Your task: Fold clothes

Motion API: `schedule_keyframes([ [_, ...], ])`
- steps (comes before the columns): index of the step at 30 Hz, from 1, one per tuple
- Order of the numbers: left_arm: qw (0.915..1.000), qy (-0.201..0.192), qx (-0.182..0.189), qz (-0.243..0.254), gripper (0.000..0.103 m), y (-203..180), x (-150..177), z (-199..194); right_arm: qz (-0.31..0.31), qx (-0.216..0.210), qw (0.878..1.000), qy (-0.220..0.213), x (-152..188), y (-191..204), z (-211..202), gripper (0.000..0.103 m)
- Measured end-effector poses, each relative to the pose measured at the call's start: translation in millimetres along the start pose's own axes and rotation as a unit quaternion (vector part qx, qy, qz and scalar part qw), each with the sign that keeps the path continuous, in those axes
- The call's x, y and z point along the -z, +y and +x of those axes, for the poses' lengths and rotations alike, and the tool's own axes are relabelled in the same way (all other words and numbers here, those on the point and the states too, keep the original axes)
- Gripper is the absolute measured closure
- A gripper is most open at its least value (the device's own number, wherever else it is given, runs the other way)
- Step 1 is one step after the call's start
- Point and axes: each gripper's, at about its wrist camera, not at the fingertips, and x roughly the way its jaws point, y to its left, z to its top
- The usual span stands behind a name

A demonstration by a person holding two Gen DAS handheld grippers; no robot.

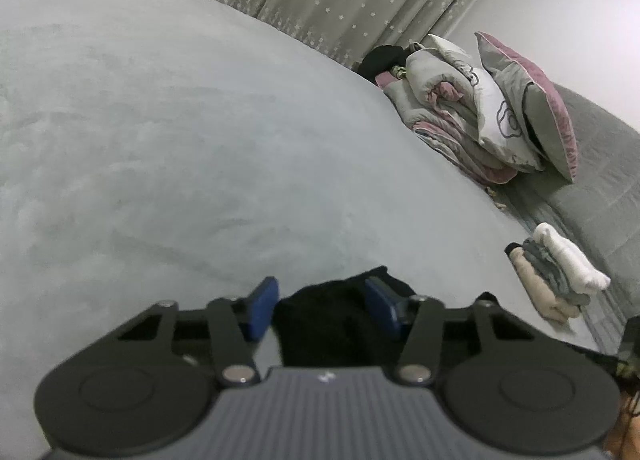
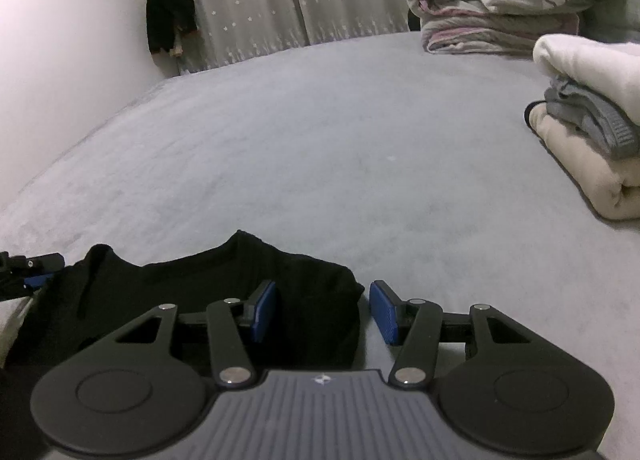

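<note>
Your left gripper (image 1: pixel 322 306) & right gripper (image 2: pixel 323 310): both spread, pads astride the black top (image 2: pixel 224 292) at 6 o'clock on the bed (image 2: pixel 320 132), not pinching. Only right view shows stack (image 2: pixel 592 132) close, 3 o'clock.

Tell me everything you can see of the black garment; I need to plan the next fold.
The black garment is a dark, soft, matte cloth lying low on the pale grey bed cover, at its near edge, partly bunched, with a curved edge on its far side. Its right end sits between the open fingers of the right gripper; its left end sits between those of the left gripper, pads not visibly pressing. Details of its cut are too dark to tell.
</note>
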Motion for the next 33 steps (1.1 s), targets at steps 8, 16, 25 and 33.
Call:
schedule_keyframes([
  [8, 0.9997, 0.019, 0.017, 0.002, 0.085, 0.2, 0.3, 8.0, -0.007, -0.001, 1.000, -0.002, -1.5, 2.4, -0.1, 0.080],
  [16, 0.9997, 0.016, 0.018, 0.007, 0.093, -3.8, 0.5, 6.7, -0.012, -0.010, 1.000, -0.008, -4.2, 2.6, -4.2, 0.095],
  [25, 0.9983, 0.004, 0.058, 0.004, 0.094, -16.2, -2.3, -16.5, 0.003, -0.028, 0.999, -0.036, -12.4, 4.7, -27.2, 0.095],
  [33, 0.9970, -0.005, 0.075, 0.015, 0.094, -37.4, 0.3, -59.6, 0.023, -0.057, 0.996, -0.059, -11.7, 4.0, -71.8, 0.095],
])
